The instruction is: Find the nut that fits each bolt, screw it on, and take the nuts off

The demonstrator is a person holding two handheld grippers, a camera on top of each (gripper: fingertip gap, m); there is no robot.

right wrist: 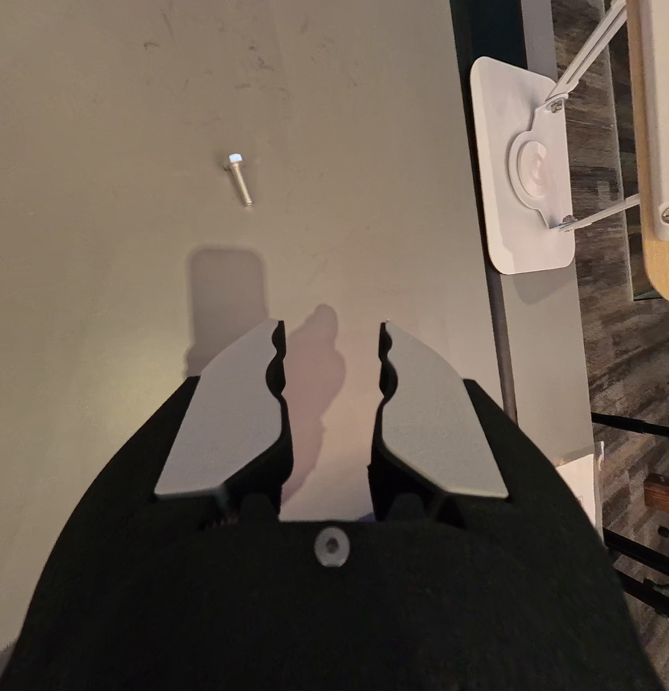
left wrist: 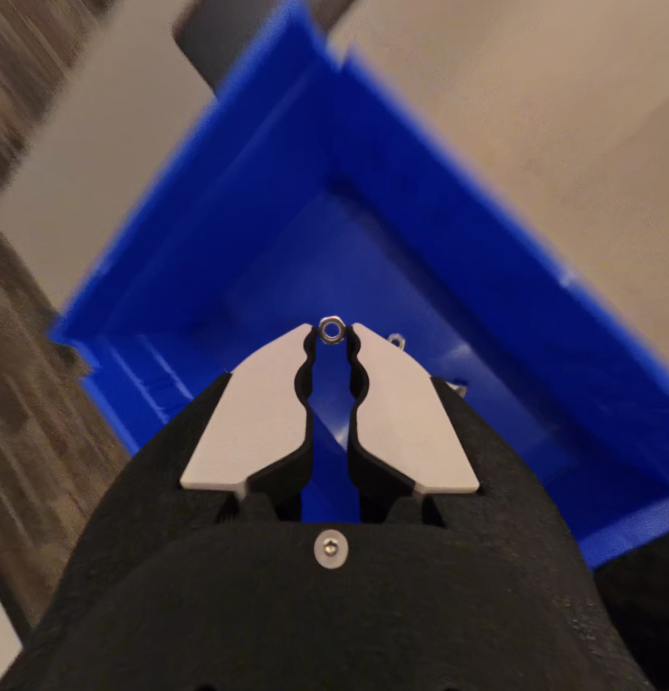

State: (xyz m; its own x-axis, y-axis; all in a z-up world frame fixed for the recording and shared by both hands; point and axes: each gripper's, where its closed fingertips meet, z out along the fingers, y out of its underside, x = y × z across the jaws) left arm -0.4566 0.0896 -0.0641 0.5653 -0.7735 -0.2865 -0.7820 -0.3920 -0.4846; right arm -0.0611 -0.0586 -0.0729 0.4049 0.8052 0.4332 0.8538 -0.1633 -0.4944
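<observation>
Left wrist view: the left gripper (left wrist: 330,330) has its jaws drawn in to a narrow gap at the tips, where they pinch a small silver hex nut (left wrist: 330,331) by two opposite sides. The nut's hole faces the camera, and it sits at the very ends of the white fingers (left wrist: 258,407), above the inside of a blue plastic bin (left wrist: 250,194). Farther back along the fingers the gap widens, and the blue of the bin shows through it. The gripper points down into the bin at a slant, so that one corner of the bin lies ahead of it. Two more small silver pieces (left wrist: 397,341) show beside the right-hand finger on the bin's floor; they are partly hidden and I cannot tell what they are. The bin stands on a pale beige table (left wrist: 512,112), and the background is blurred.

Right wrist view: the right gripper (right wrist: 332,326) has its jaws apart at a middling width and holds nothing; nothing touches its fingers (right wrist: 235,411). It points down at the table (right wrist: 101,112) from above, and its shadow falls on the surface just ahead of the tips. A silver bolt (right wrist: 238,179) lies flat on the table well ahead of the gripper and a little to the left, its head away from the camera. At the table's right edge sits a white plate-shaped bracket (right wrist: 520,172) with thin metal struts.
</observation>
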